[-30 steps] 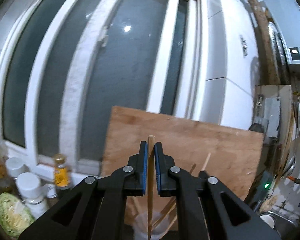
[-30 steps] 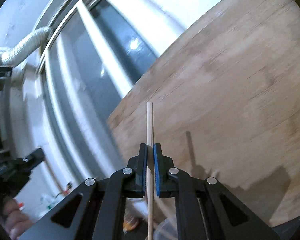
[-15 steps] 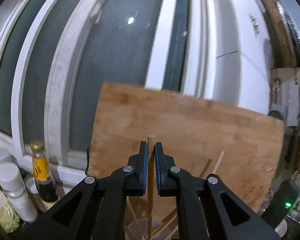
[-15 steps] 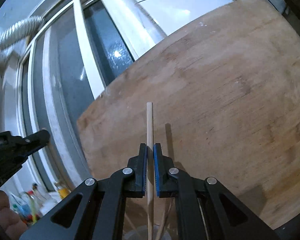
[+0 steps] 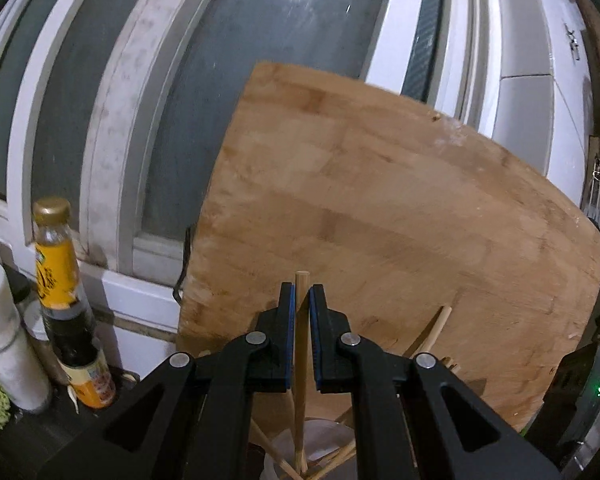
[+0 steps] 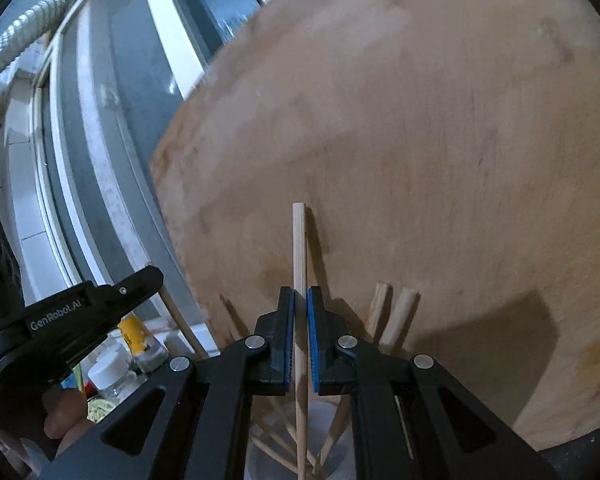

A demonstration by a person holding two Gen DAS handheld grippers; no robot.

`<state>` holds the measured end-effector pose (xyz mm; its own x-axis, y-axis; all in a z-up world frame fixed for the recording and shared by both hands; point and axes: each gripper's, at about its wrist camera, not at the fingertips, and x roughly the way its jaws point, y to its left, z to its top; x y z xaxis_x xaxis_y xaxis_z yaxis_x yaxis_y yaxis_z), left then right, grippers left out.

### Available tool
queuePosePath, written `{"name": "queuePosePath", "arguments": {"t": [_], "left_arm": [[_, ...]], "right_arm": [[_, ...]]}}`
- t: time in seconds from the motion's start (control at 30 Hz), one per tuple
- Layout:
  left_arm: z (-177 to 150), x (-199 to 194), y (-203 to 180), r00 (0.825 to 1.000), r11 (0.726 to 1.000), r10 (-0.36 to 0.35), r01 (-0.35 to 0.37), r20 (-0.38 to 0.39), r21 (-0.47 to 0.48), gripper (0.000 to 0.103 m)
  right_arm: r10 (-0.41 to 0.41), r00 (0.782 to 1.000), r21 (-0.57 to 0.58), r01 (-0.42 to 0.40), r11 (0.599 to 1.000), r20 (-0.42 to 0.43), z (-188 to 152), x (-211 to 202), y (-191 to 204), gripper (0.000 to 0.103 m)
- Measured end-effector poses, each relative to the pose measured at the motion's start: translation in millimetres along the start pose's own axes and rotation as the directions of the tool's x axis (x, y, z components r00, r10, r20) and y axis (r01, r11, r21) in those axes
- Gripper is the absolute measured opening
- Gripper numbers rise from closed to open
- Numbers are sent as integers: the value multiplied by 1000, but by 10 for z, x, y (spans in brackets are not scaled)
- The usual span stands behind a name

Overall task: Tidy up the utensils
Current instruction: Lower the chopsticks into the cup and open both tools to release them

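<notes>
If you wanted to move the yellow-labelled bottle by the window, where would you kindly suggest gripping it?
Grip the yellow-labelled bottle at its narrow neck, just under the gold cap, coming from its right. It stands upright, and white jars crowd its left, so that side looks tight.

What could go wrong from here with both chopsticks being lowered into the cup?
Two risks, both judgement calls. The cup already holds several slanted sticks, so the right claw's chopstick may jam on them rather than slide down. The left claw carries its chopstick over the same cup, close to the leaning cutting board; crowding could tip the cup or nudge the board.
</notes>
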<state>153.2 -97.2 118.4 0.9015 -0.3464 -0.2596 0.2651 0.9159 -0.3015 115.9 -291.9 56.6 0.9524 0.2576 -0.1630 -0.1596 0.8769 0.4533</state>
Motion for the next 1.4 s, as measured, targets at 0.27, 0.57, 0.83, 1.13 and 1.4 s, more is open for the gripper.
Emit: {"name": "queuePosePath", "arguments": {"t": [0.27, 0.57, 0.83, 1.13, 1.4], "left_arm": [[-111, 202, 25, 998, 1000, 9, -9, -60, 0, 6], [-154, 273, 85, 996, 1000, 21, -20, -92, 12, 6], [-127, 189, 133, 995, 999, 35, -36, -91, -1, 6], [-32, -292, 119, 992, 984, 126, -125, -2, 127, 36], [6, -737, 408, 977, 976, 197, -203, 85, 76, 59]], "right_arm": [[-2, 999, -11, 2, 1000, -45, -7, 130, 60, 8], [7, 995, -13, -9, 1000, -104, -68, 222, 74, 8], [-13, 992, -2, 13, 1000, -123, -71, 234, 81, 8], [-28, 998, -57, 25, 998, -61, 1, 45, 263, 22], [-32, 999, -60, 33, 998, 22, 106, -185, 296, 44]]}}
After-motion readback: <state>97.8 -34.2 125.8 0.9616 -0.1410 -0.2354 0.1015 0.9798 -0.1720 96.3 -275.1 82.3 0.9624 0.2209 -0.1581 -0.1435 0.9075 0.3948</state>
